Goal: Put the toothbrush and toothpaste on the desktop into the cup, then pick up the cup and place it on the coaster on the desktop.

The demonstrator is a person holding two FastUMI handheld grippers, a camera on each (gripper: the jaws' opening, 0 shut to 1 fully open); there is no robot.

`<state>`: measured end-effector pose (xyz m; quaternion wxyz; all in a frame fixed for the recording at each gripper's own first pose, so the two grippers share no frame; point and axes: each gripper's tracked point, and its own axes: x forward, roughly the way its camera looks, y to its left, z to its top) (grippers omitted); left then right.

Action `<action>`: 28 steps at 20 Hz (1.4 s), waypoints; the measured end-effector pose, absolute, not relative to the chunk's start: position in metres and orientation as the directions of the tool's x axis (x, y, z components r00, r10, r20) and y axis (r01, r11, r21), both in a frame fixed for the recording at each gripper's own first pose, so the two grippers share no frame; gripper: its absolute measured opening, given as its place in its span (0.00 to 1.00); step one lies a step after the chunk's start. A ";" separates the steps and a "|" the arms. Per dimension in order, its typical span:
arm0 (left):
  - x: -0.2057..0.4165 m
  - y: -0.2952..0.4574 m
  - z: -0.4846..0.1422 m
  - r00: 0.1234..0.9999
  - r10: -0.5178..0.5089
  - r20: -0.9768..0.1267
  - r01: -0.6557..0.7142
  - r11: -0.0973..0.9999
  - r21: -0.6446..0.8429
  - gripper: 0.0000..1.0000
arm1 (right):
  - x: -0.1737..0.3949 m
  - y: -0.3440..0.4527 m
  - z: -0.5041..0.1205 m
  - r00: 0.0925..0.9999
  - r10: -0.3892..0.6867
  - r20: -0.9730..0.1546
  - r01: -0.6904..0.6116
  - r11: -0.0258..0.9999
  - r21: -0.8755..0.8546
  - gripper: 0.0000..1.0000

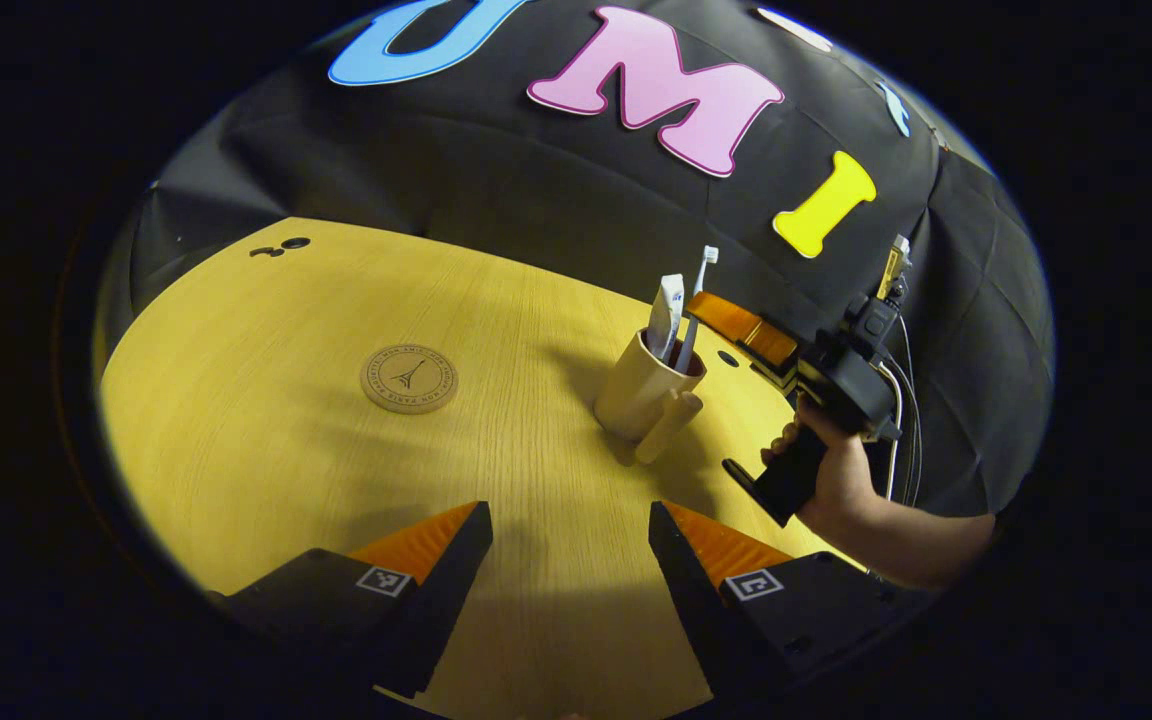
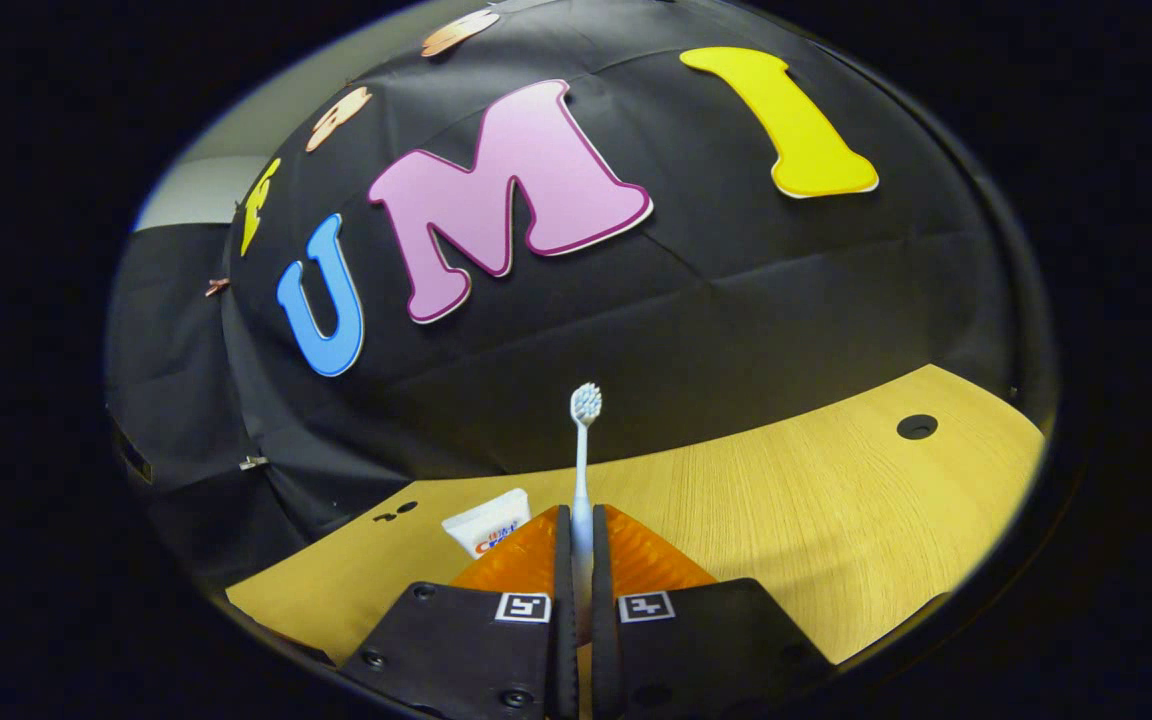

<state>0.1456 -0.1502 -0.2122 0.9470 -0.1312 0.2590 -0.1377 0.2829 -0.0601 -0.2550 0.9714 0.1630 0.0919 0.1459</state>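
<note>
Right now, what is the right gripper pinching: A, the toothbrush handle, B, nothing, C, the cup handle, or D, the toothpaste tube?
A: in the right gripper view the right gripper is closed on the toothbrush, whose handle rises upright from between its fingers, while the toothpaste sits beside them.

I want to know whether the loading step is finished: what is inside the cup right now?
The toothpaste tube and the toothbrush both stand in the cup, tops sticking out. The right gripper is shut on the toothbrush handle. Their lower ends are hidden by the cup's wall.
</note>
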 end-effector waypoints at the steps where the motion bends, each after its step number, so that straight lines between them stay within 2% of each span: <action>1: 0.148 -0.151 -0.214 0.826 -0.330 -0.457 0.191 0.926 -0.325 0.98 | 0.280 -0.059 -0.256 0.942 0.313 -0.125 -0.260 0.911 0.319 0.11; 2: 0.150 -0.153 -0.217 0.824 -0.332 -0.460 0.189 0.925 -0.330 0.98 | 0.277 -0.055 -0.256 0.939 0.323 -0.119 -0.275 0.911 0.307 0.19; 3: 0.152 -0.155 -0.218 0.821 -0.336 -0.462 0.189 0.923 -0.335 0.98 | 0.270 -0.054 -0.257 0.937 0.329 -0.119 -0.282 0.912 0.299 0.09; 4: 0.152 -0.156 -0.219 0.819 -0.338 -0.464 0.191 0.922 -0.335 0.98 | 0.264 -0.053 -0.258 0.934 0.333 -0.125 -0.286 0.912 0.295 0.21; 5: 0.152 -0.158 -0.218 0.817 -0.342 -0.463 0.196 0.922 -0.334 0.98 | 0.257 -0.051 -0.259 0.932 0.337 -0.138 -0.287 0.913 0.290 0.28; 7: 0.151 -0.162 -0.218 0.814 -0.350 -0.464 0.207 0.921 -0.330 0.98 | 0.243 -0.048 -0.254 0.921 0.359 -0.152 -0.304 0.904 0.300 0.58; 8: 0.150 -0.164 -0.218 0.813 -0.352 -0.464 0.212 0.921 -0.328 0.98 | 0.239 -0.047 -0.248 0.918 0.367 -0.153 -0.308 0.900 0.309 0.68; 9: 0.149 -0.164 -0.218 0.812 -0.353 -0.465 0.214 0.921 -0.326 0.98 | 0.238 -0.049 -0.246 0.916 0.364 -0.166 -0.300 0.900 0.316 0.87; 10: 0.148 -0.164 -0.219 0.812 -0.349 -0.467 0.214 0.924 -0.319 0.98 | 0.240 -0.058 -0.250 0.922 0.314 -0.228 -0.236 0.920 0.314 0.96; 12: 0.145 -0.161 -0.218 0.818 -0.337 -0.466 0.210 0.929 -0.304 0.98 | 0.236 -0.072 -0.264 0.895 0.243 -0.373 -0.126 0.942 0.310 0.97; 16: 0.139 -0.153 -0.216 0.831 -0.312 -0.462 0.179 0.934 -0.310 0.98 | 0.234 -0.070 -0.253 0.869 0.235 -0.436 -0.107 0.948 0.298 0.98; 20: 0.131 -0.138 -0.204 0.851 -0.273 -0.448 0.135 0.939 -0.316 0.98 | 0.224 -0.057 -0.241 0.819 0.280 -0.501 -0.161 0.950 0.269 0.98; 25: 0.121 -0.119 -0.192 0.875 -0.214 -0.435 0.086 0.952 -0.295 0.98 | 0.210 -0.040 -0.251 0.694 0.320 -0.645 -0.248 0.947 0.203 0.98; 28: 0.113 -0.109 -0.192 0.878 -0.183 -0.442 0.052 0.955 -0.292 0.98 | 0.208 -0.044 -0.270 0.615 0.261 -0.744 -0.218 0.963 0.158 0.98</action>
